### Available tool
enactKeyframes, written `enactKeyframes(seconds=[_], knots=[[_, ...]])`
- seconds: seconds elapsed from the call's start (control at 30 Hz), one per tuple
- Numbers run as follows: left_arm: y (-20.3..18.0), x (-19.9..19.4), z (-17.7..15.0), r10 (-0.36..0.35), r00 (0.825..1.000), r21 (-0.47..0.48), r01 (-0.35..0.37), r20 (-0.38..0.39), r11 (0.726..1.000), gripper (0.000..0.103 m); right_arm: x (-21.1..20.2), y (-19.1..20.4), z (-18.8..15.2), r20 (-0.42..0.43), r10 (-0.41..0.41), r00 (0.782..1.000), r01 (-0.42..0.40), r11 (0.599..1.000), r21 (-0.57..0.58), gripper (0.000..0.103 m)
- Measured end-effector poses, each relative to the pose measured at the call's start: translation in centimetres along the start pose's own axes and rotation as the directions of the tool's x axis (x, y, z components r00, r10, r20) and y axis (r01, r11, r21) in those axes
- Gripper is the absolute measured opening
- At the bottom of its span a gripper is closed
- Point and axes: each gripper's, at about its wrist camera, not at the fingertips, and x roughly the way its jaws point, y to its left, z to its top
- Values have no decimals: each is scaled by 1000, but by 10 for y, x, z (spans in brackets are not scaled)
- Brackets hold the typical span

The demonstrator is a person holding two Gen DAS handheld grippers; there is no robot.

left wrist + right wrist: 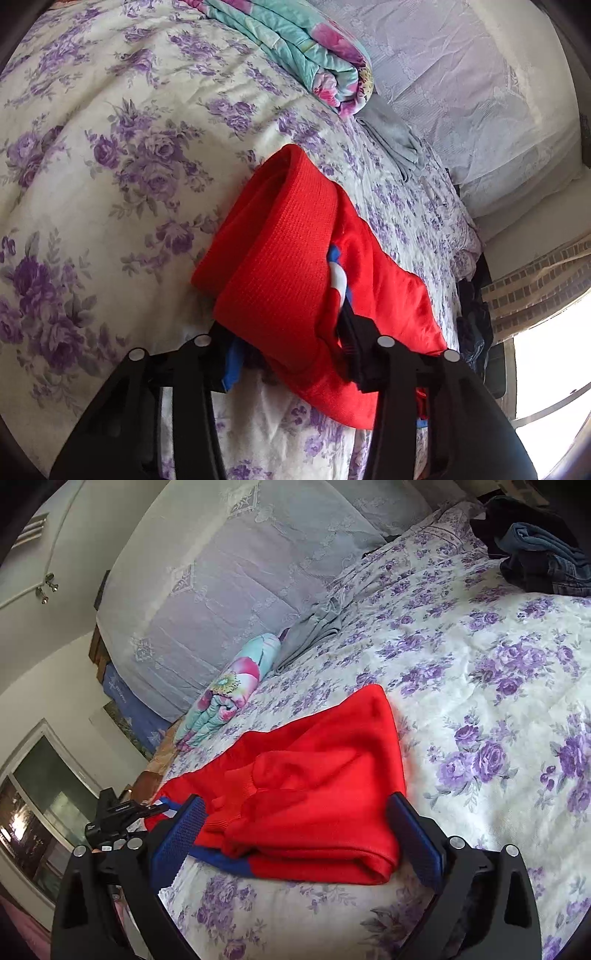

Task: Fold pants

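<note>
The red pants, with blue and white trim, lie folded in a thick bundle on the purple-flowered bedspread. My right gripper is open, its blue-padded fingers on either side of the bundle's near end. In the left wrist view the pants lie across my left gripper. Its jaws stand wide apart with the ribbed red cloth between and over them. My left gripper also shows at the far left of the right wrist view.
A rolled teal floral quilt and a folded grey garment lie near the lace-covered headboard. Dark jeans are piled at the bed's far corner. A window and a wall are beside the bed.
</note>
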Motion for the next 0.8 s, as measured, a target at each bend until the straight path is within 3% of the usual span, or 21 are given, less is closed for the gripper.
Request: enactKeyframes(seconds=[0.07, 0.13, 0.2, 0.27, 0.33, 0.43, 0.6, 0.8], knots=[[-3, -3, -4, -8, 1000, 20, 8, 18, 1000, 36, -2, 22, 1, 13, -121, 993, 121, 991, -47, 99], [-7, -6, -6, -20, 999, 39, 18, 38, 999, 33, -7, 51, -1, 69, -93, 993, 102, 986, -132, 98], [-11, -8, -7, -36, 998, 58, 32, 53, 998, 31, -5, 81, -3, 116, -93, 989, 118, 967, -227, 81], [-14, -10, -7, -62, 996, 65, 58, 63, 996, 30, 9, 102, -6, 100, -122, 987, 148, 938, -314, 36], [-19, -13, -8, -85, 993, 86, 78, 77, 993, 29, 35, 110, -11, 28, -170, 985, 168, 916, -364, 25], [-28, -20, -11, -120, 988, 130, 107, 97, 986, 27, 76, 94, -26, -134, -247, 960, 184, 912, -368, 24], [-53, -27, -16, -223, 970, 210, 199, 100, 957, 24, 72, 97, -27, -137, -250, 958, 183, 908, -378, 24], [-133, -21, -36, -392, 920, 341, 368, 1, 865, 24, 71, 101, -25, -122, -234, 965, 177, 917, -357, 24]])
